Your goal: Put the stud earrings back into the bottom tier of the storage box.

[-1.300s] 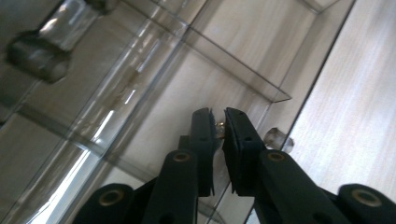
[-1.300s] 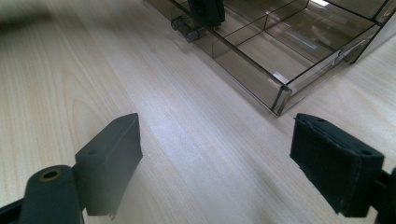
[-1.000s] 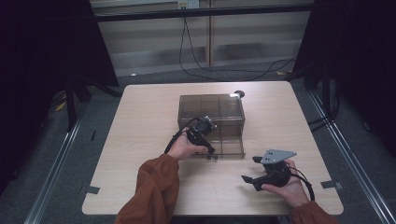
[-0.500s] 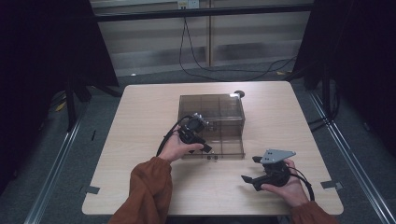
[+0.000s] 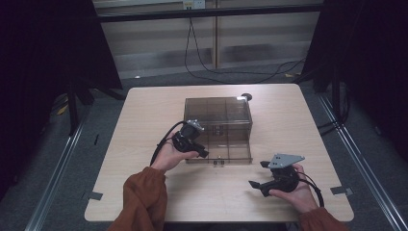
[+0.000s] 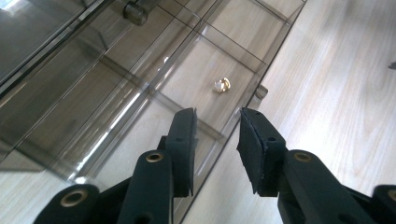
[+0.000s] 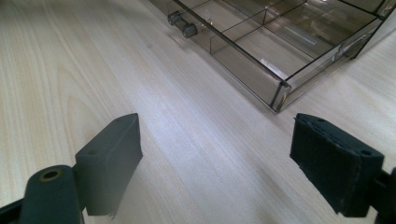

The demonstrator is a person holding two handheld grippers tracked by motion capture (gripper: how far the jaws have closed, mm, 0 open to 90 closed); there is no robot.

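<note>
A smoky see-through compartment box lies with its lid open at the middle of the wooden table. In the left gripper view a small gold piece rests in one compartment of the box. My left gripper hovers over the box's front left part, pointing down. Its jaws have just been closing to a narrow gap with nothing between them. My right gripper stays near the front right of the table, wide open and empty, facing the box's corner.
Two small latch knobs stick out from the box's front edge. A black round object sits at the table's far edge behind the box. Grey tape marks flag the near corners. Cables run over the floor beyond.
My left gripper has drifted leftward and slightly up, from over the box's middle to its front left part. The right gripper has stayed put.
</note>
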